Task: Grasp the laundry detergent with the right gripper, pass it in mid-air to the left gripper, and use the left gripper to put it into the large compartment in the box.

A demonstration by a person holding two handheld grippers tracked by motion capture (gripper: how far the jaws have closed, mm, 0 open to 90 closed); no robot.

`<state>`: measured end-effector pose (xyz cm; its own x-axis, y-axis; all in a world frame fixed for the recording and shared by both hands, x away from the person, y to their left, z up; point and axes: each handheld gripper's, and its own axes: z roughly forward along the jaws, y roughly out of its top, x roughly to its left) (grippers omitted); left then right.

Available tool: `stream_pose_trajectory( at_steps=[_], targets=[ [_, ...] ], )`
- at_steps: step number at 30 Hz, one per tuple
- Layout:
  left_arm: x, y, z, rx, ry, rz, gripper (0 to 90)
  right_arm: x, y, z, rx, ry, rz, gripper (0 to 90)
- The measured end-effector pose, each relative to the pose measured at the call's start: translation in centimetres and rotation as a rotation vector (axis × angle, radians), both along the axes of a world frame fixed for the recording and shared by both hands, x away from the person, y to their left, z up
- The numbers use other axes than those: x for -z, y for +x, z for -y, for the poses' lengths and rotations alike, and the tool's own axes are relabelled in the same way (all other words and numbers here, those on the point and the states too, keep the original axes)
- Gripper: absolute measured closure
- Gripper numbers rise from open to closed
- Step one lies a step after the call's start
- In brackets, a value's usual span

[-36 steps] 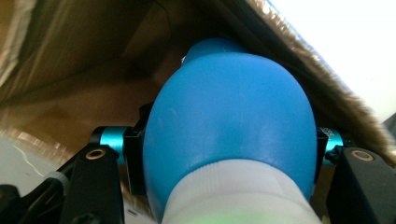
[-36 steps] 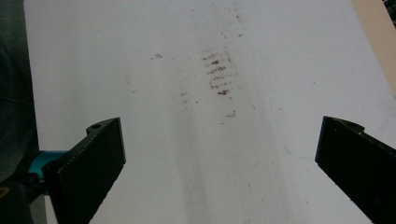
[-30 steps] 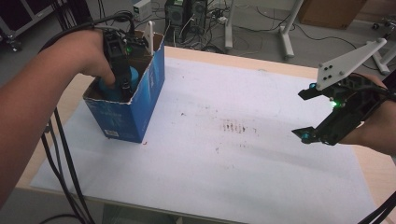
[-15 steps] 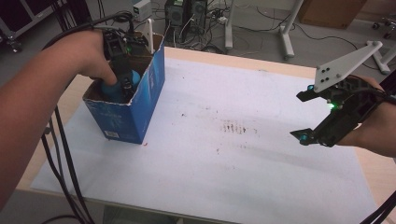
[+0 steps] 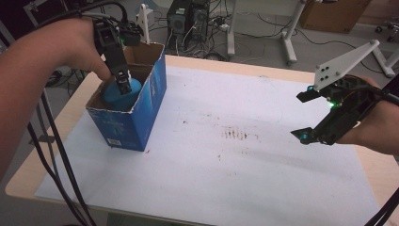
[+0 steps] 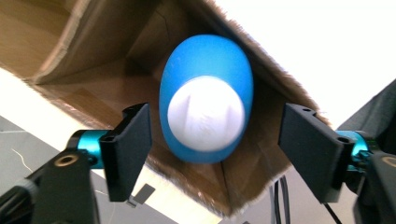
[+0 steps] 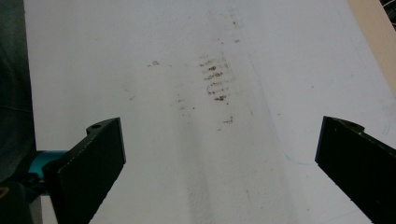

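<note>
Blue egg-shaped object (image 6: 205,93), round white end, inside cardboard box (image 5: 141,117)

Smooth, faintly glossy plastic on the blue egg-shaped object (image 6: 205,98), with a matt white disc (image 6: 206,113) on its face. Raw brown corrugated cardboard inside the box (image 5: 151,96), printed blue outside, edges frayed. Matt white paper sheet (image 5: 263,179), smudged brown, over a pale wood-look table (image 5: 33,165). Matt black plastic jaws.
</note>
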<state>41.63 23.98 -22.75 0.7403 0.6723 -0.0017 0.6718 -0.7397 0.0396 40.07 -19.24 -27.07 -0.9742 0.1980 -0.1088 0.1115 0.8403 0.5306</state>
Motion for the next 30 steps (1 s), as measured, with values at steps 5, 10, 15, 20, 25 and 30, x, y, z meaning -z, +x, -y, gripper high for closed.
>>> stream_pose_trajectory(
  at_steps=[5,10,15,20,25,30],
  targets=[
    [-2.1,-0.4,1.2,0.023,-0.044,0.035,20.0,-0.3,1.0,-0.1,0.002,-0.008,-0.028,0.7],
    [-3.3,-1.1,3.2,0.075,-0.065,0.053,17.3,0.2,1.9,-0.1,0.005,-0.013,-0.04,0.7],
    [-3.6,-1.9,5.4,0.176,-0.061,0.042,12.2,0.4,2.5,0.2,0.018,-0.018,-0.055,0.7],
    [-3.6,-2.6,7.5,0.261,-0.043,0.034,9.1,0.5,2.9,0.4,0.012,-0.028,-0.062,0.7],
    [-3.4,-3.1,9.3,0.324,-0.033,0.017,9.1,0.4,3.1,0.1,0.007,-0.042,-0.078,0.7],
    [-2.9,-3.2,10.4,0.376,-0.013,0.004,7.5,0.5,3.6,-0.3,-0.015,-0.082,-0.082,0.7]
  ],
)
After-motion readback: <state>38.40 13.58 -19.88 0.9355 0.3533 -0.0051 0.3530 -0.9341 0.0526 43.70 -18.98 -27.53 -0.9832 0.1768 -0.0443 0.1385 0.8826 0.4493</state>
